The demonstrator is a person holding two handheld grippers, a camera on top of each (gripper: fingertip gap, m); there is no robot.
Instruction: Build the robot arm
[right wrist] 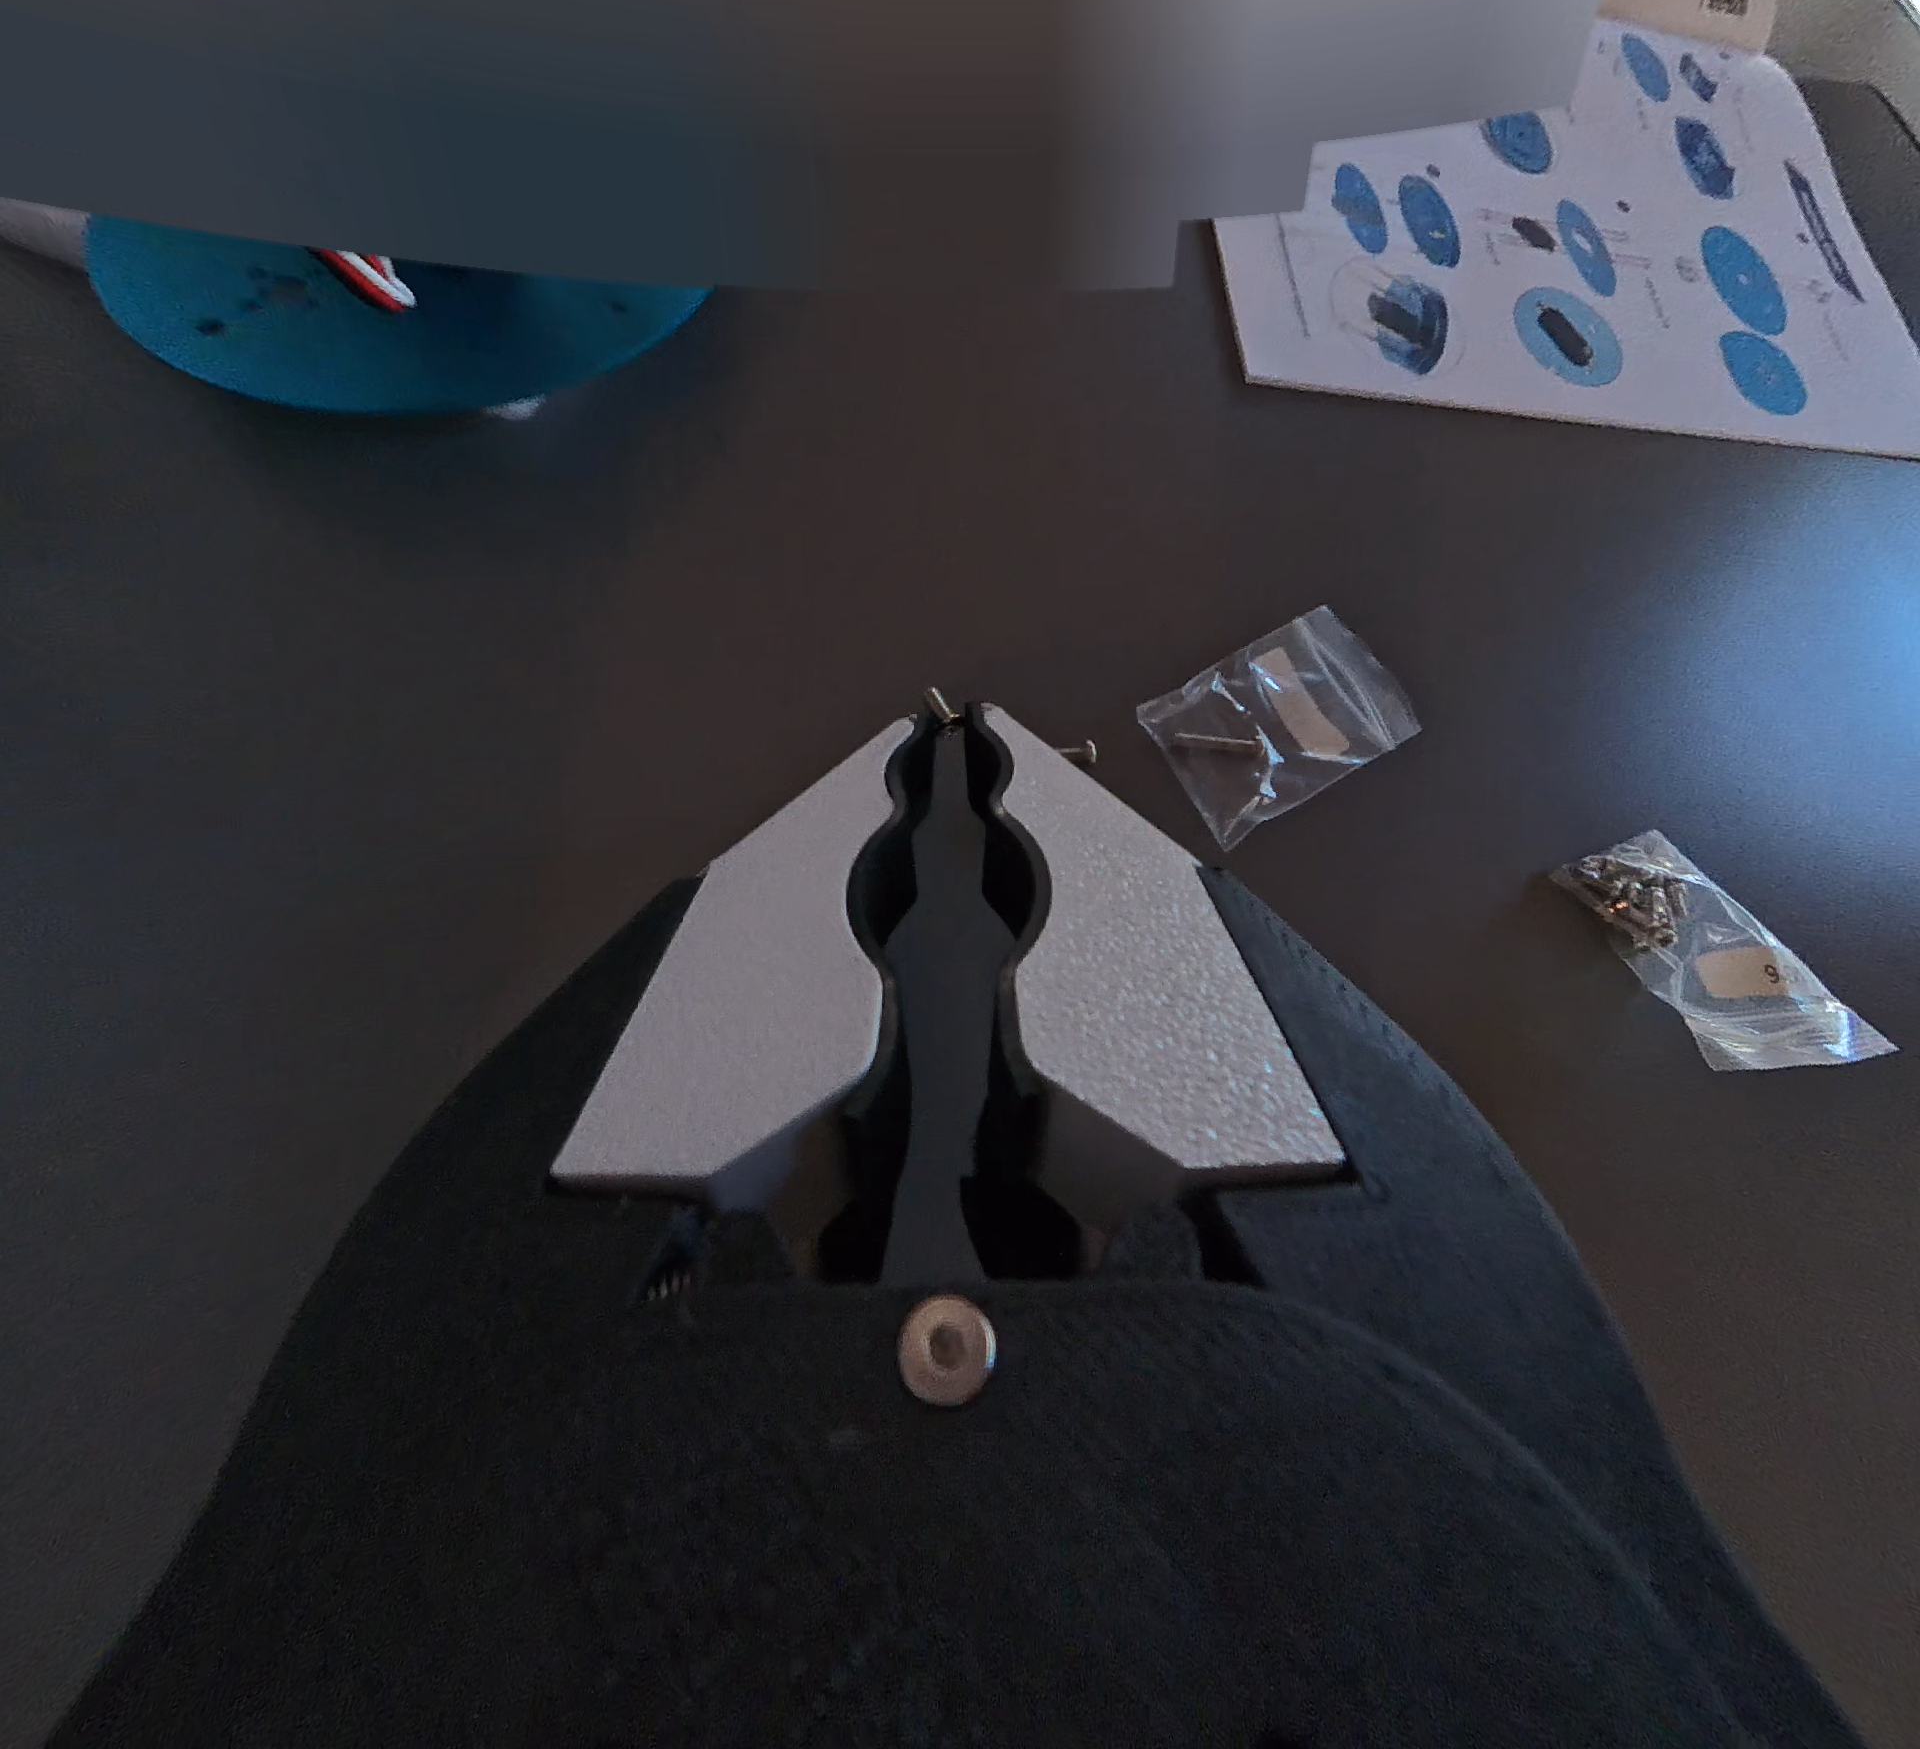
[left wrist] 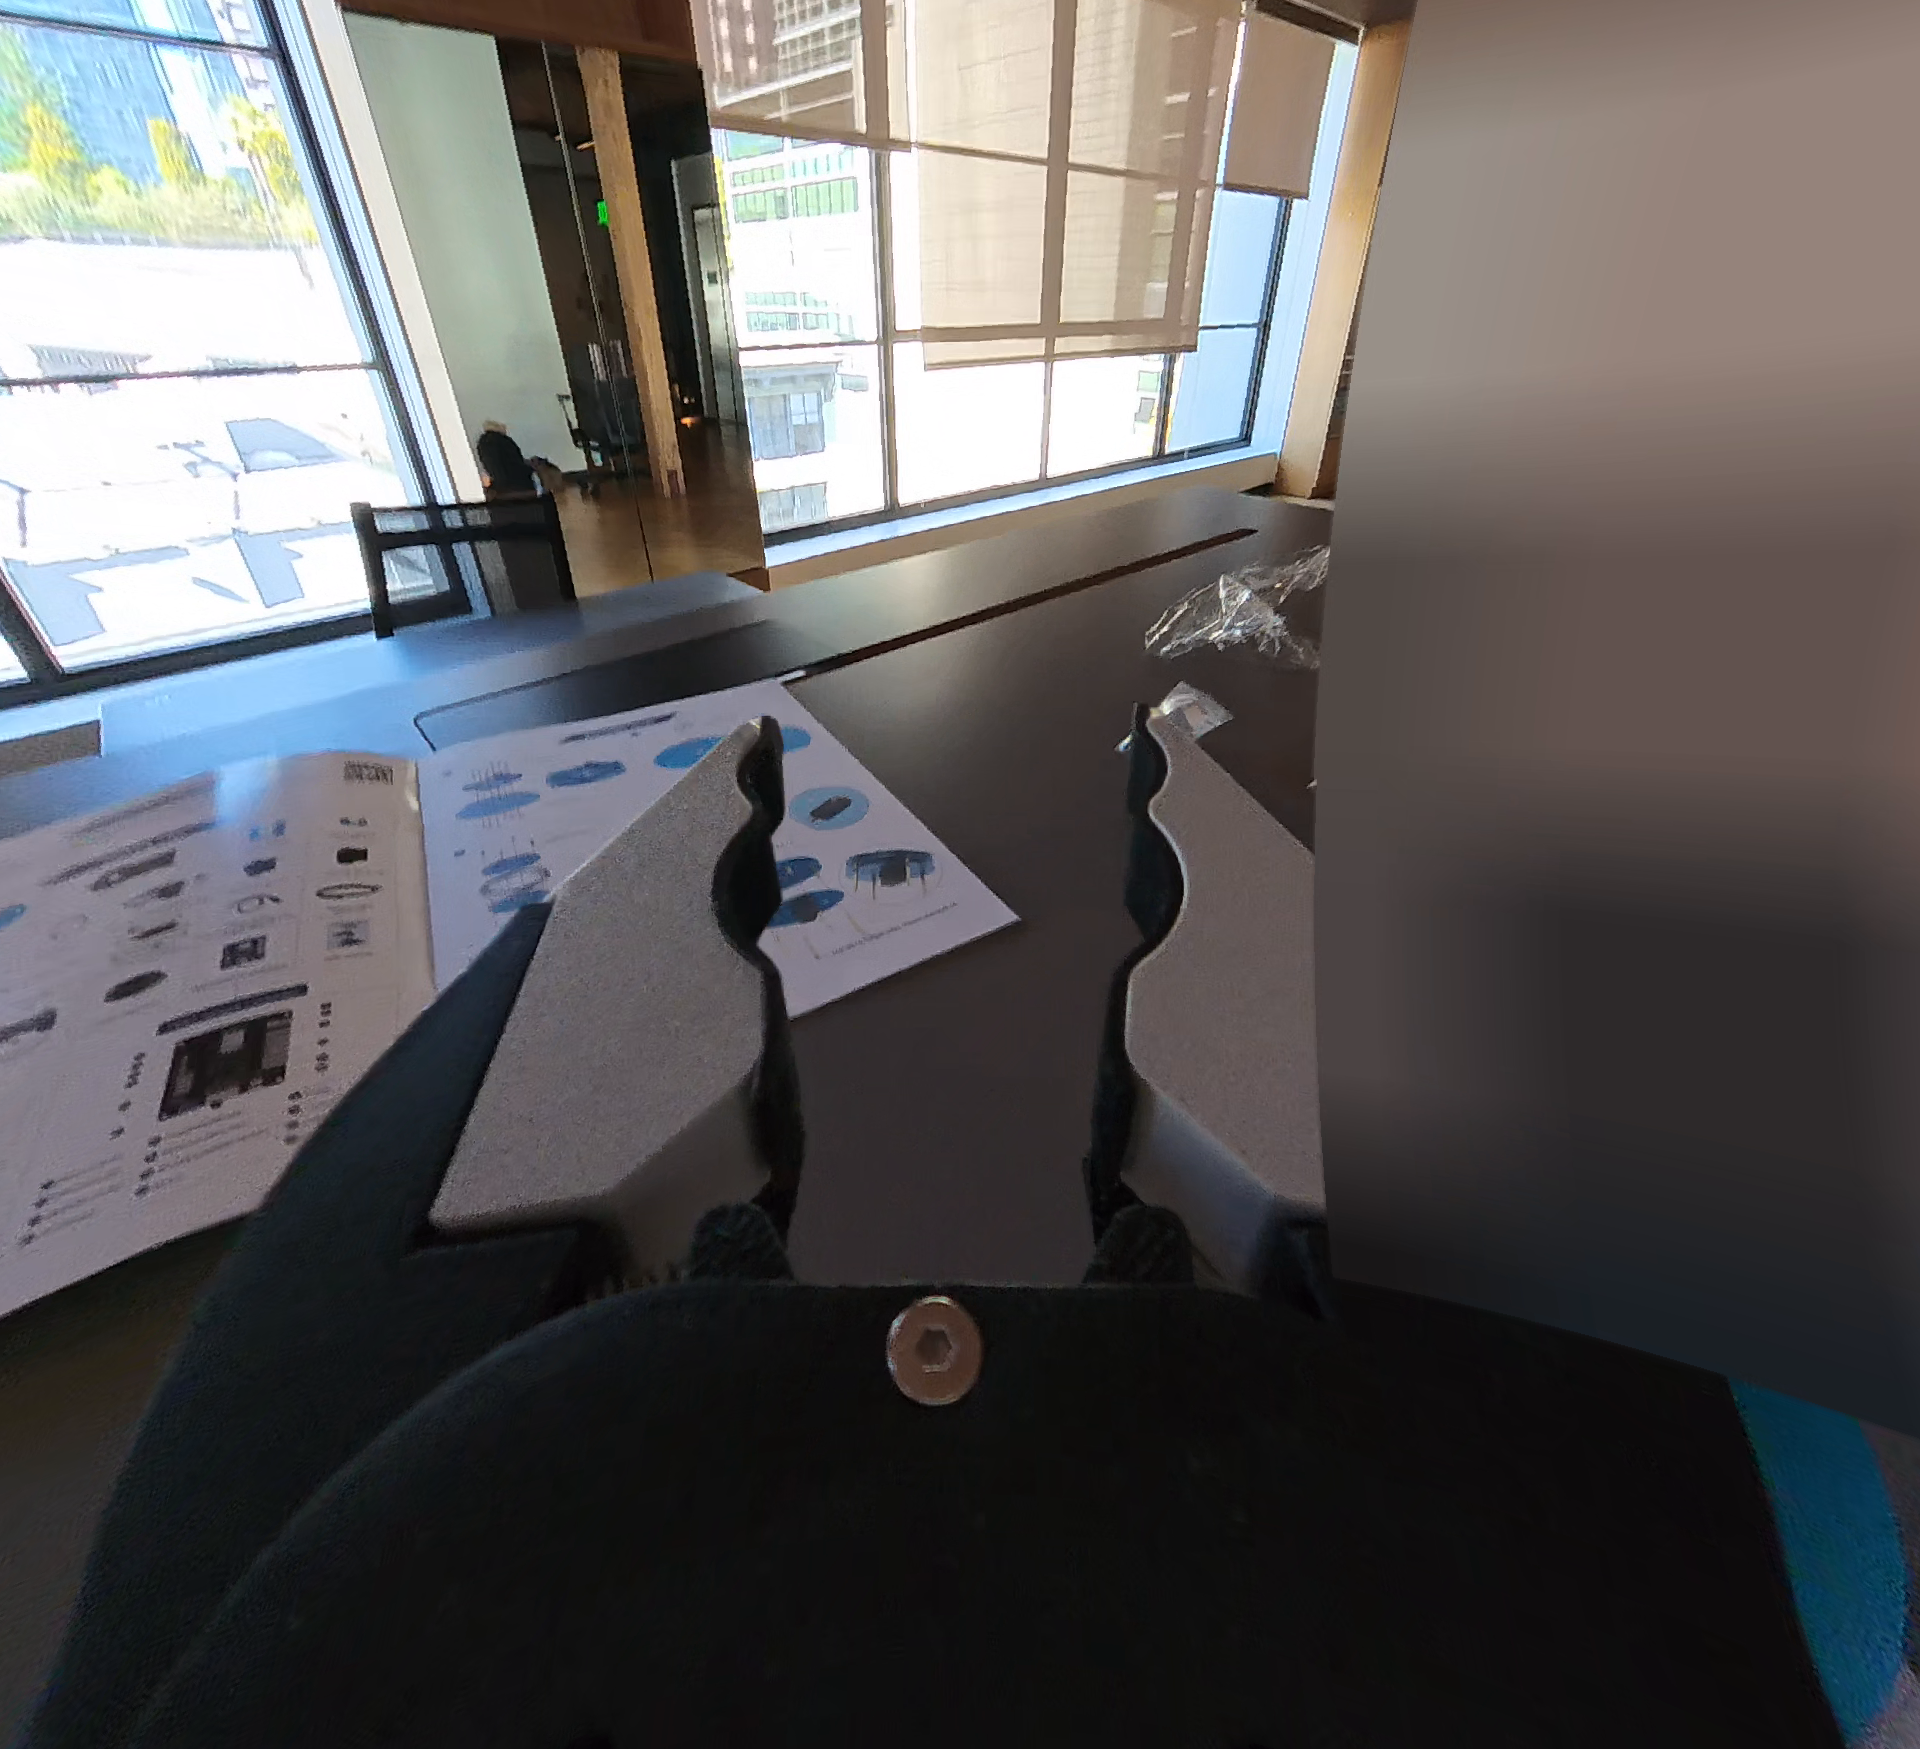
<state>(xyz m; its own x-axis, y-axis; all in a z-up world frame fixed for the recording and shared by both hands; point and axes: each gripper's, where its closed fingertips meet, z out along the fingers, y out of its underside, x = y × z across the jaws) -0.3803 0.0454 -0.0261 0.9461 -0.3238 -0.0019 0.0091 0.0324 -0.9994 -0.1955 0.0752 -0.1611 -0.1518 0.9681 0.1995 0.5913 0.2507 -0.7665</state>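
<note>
Starting from my left side: my left gripper hangs above the dark table with its jaws spread wide and nothing between them. Under its left finger lie two printed instruction sheets, one with black part drawings and one with blue discs; the gap between the jaws looks onto bare tabletop. Just past my right fingertip on that side sits a tiny clear bag, and farther back a crumpled clear wrapper. Neither touches me.

Moving rightward, my right gripper is closed down to a sliver, and pinched at the very tips is a small silver screw. Its long axis tilts up and slightly left out of the tips, with one end clear of them; which end I cannot tell. So the screw sits right in my right jaws, and the left jaws are well apart from it.

Ahead and to the left of that screw lies a blue round plate with red and white wires on top, partly hidden by a blur. Just right of my tips a second loose screw lies flat on the table. Farther right is a clear bag with a few screws, then another bag packed with many, and the blue-printed sheet beyond them.
</note>
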